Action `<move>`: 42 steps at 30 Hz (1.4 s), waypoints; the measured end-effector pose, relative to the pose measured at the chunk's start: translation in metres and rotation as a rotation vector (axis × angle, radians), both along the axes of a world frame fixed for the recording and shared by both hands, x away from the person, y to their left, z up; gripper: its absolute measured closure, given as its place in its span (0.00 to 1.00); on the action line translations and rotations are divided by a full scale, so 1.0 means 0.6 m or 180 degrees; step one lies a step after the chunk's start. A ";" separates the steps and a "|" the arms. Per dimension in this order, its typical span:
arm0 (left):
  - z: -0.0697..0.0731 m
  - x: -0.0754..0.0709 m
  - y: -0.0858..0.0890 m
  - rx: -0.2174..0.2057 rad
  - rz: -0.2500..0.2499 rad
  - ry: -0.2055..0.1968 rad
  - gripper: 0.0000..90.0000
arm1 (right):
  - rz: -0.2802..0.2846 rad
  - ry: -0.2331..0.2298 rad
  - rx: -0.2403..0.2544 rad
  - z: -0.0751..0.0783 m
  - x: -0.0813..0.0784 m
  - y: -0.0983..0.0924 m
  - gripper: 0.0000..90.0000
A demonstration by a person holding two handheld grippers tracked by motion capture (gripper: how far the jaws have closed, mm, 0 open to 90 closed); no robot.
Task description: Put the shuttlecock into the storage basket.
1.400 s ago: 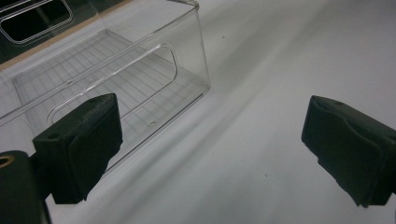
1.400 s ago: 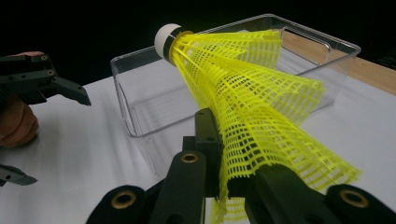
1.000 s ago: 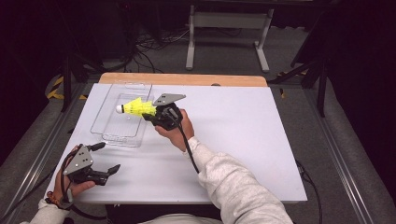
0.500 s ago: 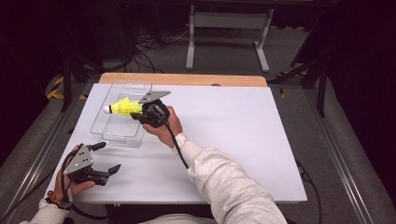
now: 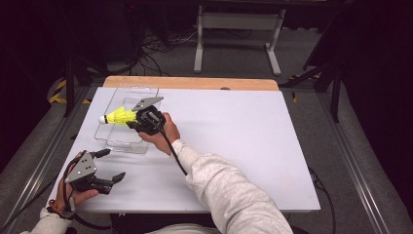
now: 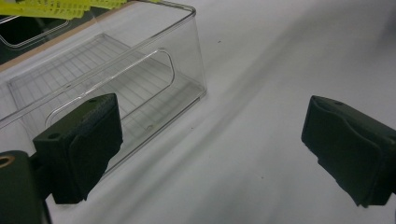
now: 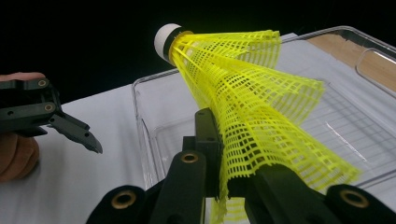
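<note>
The shuttlecock [image 7: 247, 98] is a single one, a cone of bright yellow plastic mesh flaring from a small rounded white cork tip; its skirt is squashed flat between the closed jaws of the right gripper [image 5: 138, 120], which clamp the wide end so that the cork points away from the hand. In the high view it hangs over the clear bin [image 5: 114, 141], cork toward the bin's left side, held above the rim and not resting inside. The bin is one shallow rectangular tray of transparent hard plastic with rounded corners, a ribbed grid floor and an oblong handle slot cut in its end wall; nothing lies in it. It sits on the table [image 5: 253, 146], a smooth matt white sheet with a strip of bare pale wood along the far edge. The left gripper [image 5: 108, 165] rests on the near left of the table, just short of the bin, its two blocky black padded jaws spread wide with nothing between them. Each gripper is black, carrying a grey three-cornered plate and a trailing cable.
</note>
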State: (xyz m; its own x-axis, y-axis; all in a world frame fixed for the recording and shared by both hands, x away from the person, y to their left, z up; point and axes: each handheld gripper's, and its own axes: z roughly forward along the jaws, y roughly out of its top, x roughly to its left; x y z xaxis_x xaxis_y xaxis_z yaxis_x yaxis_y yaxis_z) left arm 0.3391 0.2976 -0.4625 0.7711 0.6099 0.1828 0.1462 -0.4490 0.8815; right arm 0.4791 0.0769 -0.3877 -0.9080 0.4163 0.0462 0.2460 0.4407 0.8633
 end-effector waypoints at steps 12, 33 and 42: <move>0.000 -0.001 -0.001 0.0016 -0.0014 0.0007 0.07 | 0.0033 0.0043 -0.0140 -0.018 0.002 0.013 0.98; -0.001 -0.002 -0.005 0.0034 -0.0034 0.0007 0.07 | 0.0030 0.0118 -0.0317 -0.055 0.005 0.018 0.97; -0.001 -0.002 -0.005 0.0031 -0.0031 0.0005 0.07 | 0.0047 0.0097 -0.0398 -0.062 0.002 0.020 0.93</move>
State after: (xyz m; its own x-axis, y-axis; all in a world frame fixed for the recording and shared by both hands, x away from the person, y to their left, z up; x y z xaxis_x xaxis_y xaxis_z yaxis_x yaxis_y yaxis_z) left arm 0.3379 0.2946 -0.4630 0.7773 0.6006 0.1874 0.1433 -0.4590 0.8768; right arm 0.4801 0.0886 -0.4250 -0.9131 0.4071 0.0224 0.2639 0.5481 0.7937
